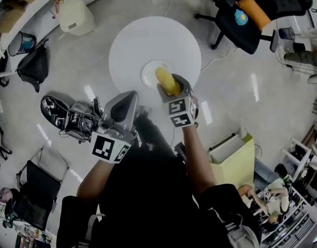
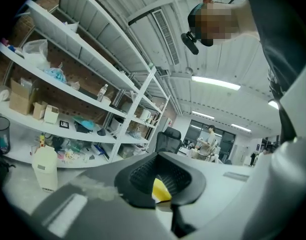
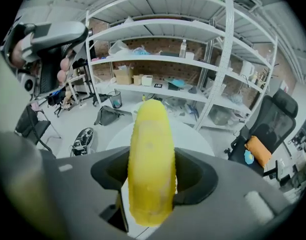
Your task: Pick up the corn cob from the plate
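The yellow corn cob (image 1: 166,80) is held lengthwise between the jaws of my right gripper (image 1: 171,85), lifted above the white plate (image 1: 148,74) on the round white table (image 1: 142,40). In the right gripper view the corn cob (image 3: 152,154) fills the middle, sticking out past the right gripper (image 3: 152,176), whose dark pads press on its sides. My left gripper (image 1: 130,98) hangs to the left of it, off the table's near edge, with nothing in it. In the left gripper view the left gripper (image 2: 160,184) has its dark pads together around a small hollow, and a bit of yellow (image 2: 161,191) shows through it.
A black office chair (image 1: 256,12) with an orange cushion stands at the back right. A beige bin (image 1: 75,15) and a black bag (image 1: 34,66) are on the floor at the left, a yellow-green box (image 1: 236,161) at the right. White shelves (image 3: 157,59) line the wall beyond the table.
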### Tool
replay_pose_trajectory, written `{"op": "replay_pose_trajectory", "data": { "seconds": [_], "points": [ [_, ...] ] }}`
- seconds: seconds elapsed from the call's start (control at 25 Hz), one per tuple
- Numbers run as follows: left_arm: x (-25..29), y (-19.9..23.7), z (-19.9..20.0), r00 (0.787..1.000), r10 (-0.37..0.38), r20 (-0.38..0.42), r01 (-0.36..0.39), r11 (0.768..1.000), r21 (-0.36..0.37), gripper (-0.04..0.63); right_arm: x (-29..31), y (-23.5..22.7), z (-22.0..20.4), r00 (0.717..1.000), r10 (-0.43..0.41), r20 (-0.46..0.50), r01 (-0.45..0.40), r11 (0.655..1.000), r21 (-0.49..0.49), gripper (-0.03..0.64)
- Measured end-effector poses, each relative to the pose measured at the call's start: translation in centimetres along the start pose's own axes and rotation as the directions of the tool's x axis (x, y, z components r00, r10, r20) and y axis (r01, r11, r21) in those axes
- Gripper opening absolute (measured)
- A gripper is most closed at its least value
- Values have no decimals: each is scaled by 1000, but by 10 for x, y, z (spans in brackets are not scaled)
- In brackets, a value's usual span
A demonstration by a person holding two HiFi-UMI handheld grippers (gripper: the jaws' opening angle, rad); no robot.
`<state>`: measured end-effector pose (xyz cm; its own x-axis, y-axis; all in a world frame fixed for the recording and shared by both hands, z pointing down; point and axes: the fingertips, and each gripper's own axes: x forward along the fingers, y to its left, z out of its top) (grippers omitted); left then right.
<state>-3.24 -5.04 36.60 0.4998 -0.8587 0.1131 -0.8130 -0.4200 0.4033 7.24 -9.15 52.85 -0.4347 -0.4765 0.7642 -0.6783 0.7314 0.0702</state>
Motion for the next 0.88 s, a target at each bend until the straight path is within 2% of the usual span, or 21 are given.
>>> {"op": "replay_pose_trajectory", "data": {
  "seconds": [0.2, 0.4, 0.88],
  "points": [
    [11, -26, 18, 1000, -9, 19, 9, 1000, 25, 2, -33, -19, 16, 998, -13, 64, 6, 995, 99, 259],
    [3, -50, 28, 999, -25, 40, 23, 998, 63, 2, -64, -16, 28, 990, -23, 138, 1, 988, 154, 259],
    [-13, -82, 48, 995, -43, 88, 34, 994, 107, 2, -130, -15, 46, 941, -101, 322, 14, 965, 264, 259]
  ]
}}
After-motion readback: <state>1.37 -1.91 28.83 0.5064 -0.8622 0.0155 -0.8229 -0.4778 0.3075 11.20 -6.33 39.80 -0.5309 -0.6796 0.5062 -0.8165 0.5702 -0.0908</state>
